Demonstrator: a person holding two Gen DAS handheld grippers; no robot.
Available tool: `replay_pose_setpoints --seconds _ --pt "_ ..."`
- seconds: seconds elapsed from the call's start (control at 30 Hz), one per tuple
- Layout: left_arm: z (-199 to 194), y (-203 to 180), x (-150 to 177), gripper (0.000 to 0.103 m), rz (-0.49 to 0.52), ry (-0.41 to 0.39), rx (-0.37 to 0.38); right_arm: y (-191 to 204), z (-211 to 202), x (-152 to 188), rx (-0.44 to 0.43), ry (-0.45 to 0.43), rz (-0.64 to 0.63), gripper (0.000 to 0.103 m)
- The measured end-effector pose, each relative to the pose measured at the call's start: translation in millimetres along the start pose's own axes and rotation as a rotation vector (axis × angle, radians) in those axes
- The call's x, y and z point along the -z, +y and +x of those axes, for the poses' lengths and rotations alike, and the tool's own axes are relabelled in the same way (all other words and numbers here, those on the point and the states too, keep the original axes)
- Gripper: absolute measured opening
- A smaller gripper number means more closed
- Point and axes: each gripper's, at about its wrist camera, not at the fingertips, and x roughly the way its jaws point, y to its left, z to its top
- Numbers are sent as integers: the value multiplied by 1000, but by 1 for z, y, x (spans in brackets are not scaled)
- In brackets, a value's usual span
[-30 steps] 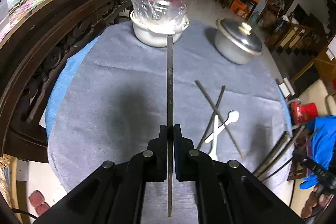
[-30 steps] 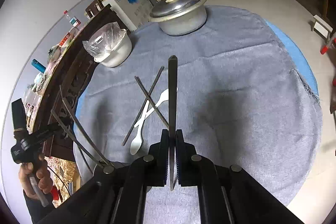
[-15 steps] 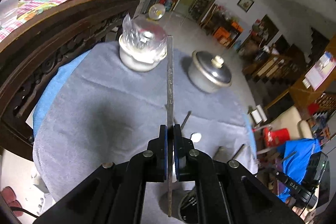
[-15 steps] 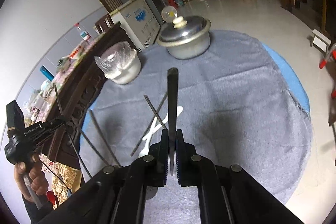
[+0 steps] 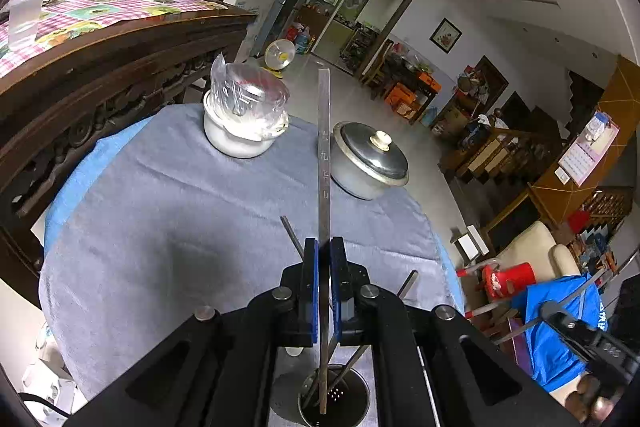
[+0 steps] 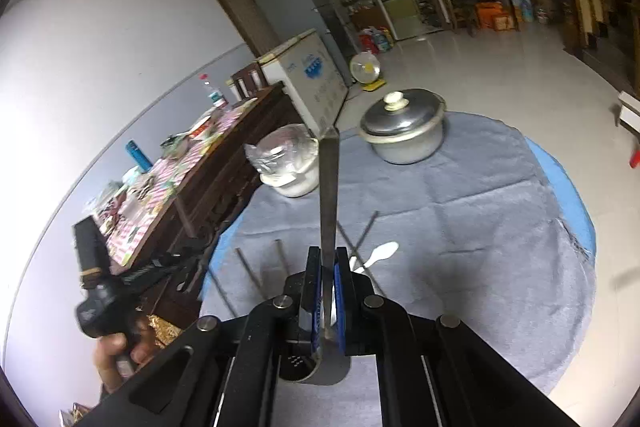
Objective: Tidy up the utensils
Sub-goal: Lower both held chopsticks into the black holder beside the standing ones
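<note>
I am holding the left gripper [image 5: 324,259] clamped on a long metal chopstick [image 5: 323,155]; its blue-lined fingers [image 5: 310,279] are pressing flat against the stick on both sides; the stick is running straight up the middle of the left wrist view, and its lower end is hanging inside the mouth of a round metal utensil holder [image 5: 340,397] that is sitting on the grey tablecloth [image 5: 160,227] right under the gripper; at least one more thin stick is leaning inside that holder already.

I am keeping the right gripper [image 6: 329,267] closed on a flat metal utensil handle [image 6: 329,195]; in the right wrist view the handle is standing up between the pads, and its bottom end is sitting just above, or just at, the rim of the same holder [image 6: 298,367]; I cannot tell whether it is touching.

On the cloth beyond the right gripper, a white spoon [image 6: 380,253] is lying with two dark chopsticks [image 6: 362,237] crossing over it; two more sticks [image 6: 282,259] are showing just to the left of the fingers, though I cannot tell whether they are lying on the cloth.

At the far side of the table, a white pot covered in plastic wrap [image 5: 244,119] and a lidded metal pot [image 5: 370,163] are standing near each other, not touching.
</note>
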Motion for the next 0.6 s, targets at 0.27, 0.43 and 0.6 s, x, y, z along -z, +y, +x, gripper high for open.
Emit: replay_pose_setpoints --seconds 0.27,0.43,0.6 --pt "13 -6 27 5 39 -33 -30 18 33 21 -22 67 -26 7" --pt "23 -4 38 5 47 -19 -50 19 61 34 -25 123 -27 7" --pt "27 -4 46 5 65 -10 -72 15 79 43 -37 168 -22 7"
